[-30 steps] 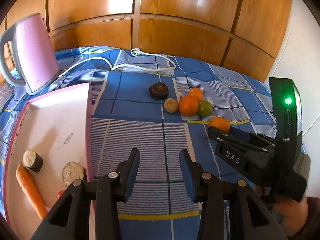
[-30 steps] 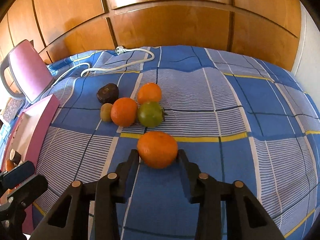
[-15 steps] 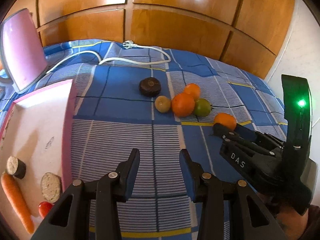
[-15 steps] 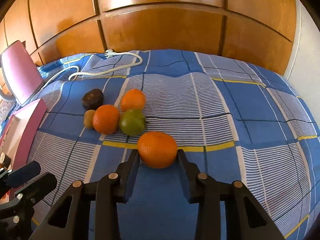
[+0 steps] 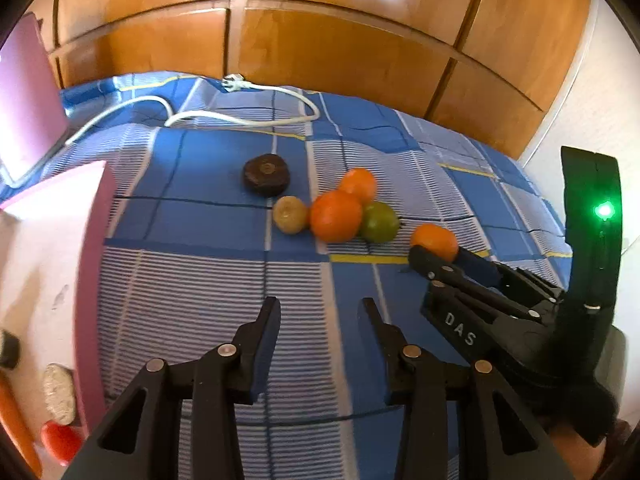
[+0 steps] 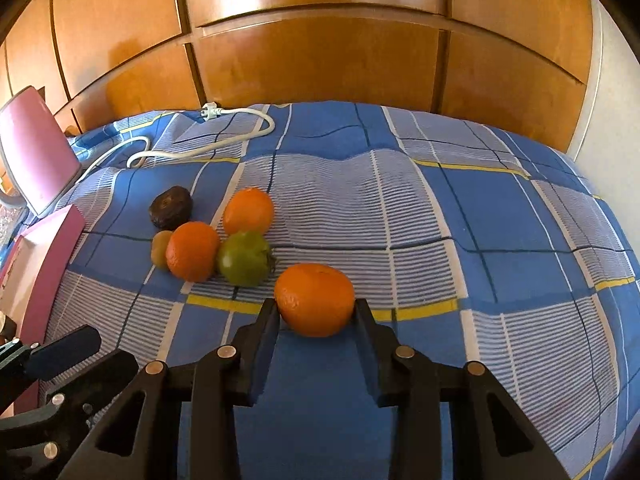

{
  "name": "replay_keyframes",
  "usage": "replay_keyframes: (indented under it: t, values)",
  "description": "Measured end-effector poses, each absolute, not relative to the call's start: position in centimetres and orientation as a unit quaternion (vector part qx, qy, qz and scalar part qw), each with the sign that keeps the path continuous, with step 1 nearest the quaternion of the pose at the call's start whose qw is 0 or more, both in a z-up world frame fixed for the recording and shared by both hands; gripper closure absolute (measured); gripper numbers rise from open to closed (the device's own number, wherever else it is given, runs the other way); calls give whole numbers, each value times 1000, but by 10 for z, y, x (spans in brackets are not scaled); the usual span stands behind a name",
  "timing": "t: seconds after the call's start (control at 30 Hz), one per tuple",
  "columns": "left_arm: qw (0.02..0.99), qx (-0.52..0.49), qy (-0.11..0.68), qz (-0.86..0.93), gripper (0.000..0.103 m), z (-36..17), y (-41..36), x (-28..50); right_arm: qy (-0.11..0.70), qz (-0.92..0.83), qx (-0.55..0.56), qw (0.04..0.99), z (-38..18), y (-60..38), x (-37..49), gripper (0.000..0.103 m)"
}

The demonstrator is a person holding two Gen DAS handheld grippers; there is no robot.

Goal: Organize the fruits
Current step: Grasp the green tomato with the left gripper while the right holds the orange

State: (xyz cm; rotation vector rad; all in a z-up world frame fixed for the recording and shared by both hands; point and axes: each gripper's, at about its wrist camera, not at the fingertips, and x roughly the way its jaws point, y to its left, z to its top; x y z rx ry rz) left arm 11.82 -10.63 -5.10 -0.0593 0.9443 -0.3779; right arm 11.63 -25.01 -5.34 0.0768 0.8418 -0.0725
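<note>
My right gripper (image 6: 315, 305) is shut on an orange (image 6: 315, 300), just above the blue checked cloth; the orange also shows in the left wrist view (image 5: 434, 241). To its left lie a green fruit (image 6: 244, 258), two more oranges (image 6: 193, 251) (image 6: 249, 211), a small kiwi (image 6: 160, 249) and a dark brown fruit (image 6: 171, 207). The same cluster shows in the left wrist view around the front orange (image 5: 335, 216). My left gripper (image 5: 319, 312) is open and empty, above bare cloth in front of the cluster.
A pink tray (image 5: 90, 248) at the left holds a carrot (image 5: 16, 428), a red item (image 5: 60, 438) and round slices. A pink kettle (image 6: 34, 156) and a white power cord (image 6: 224, 132) lie at the back. Wooden panels stand behind the bed.
Both views have swung left to right, so the fruit cluster and tray sit further left in frame. The right gripper still holds the same orange. The left gripper stays open.
</note>
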Motion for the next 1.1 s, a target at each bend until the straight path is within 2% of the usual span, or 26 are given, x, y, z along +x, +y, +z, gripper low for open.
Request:
replay_keyframes:
  t: [0.3,0.67,1.0,1.1]
  values:
    - [857,-60,462,-222,79,-54,-128,137,410,-35,37,911,-53,-270,130,66]
    - [841,-105,479,-228,80,-63,-144,170,408,-13,41,912,-57,-279,137,66]
    - [843,-122,478,-215,73,-60,-152,187,409,2,48,911,-60,-281,139,66]
    - [844,-120,478,-212,62,-59,-157,190,408,4,53,912,-60,-283,139,66]
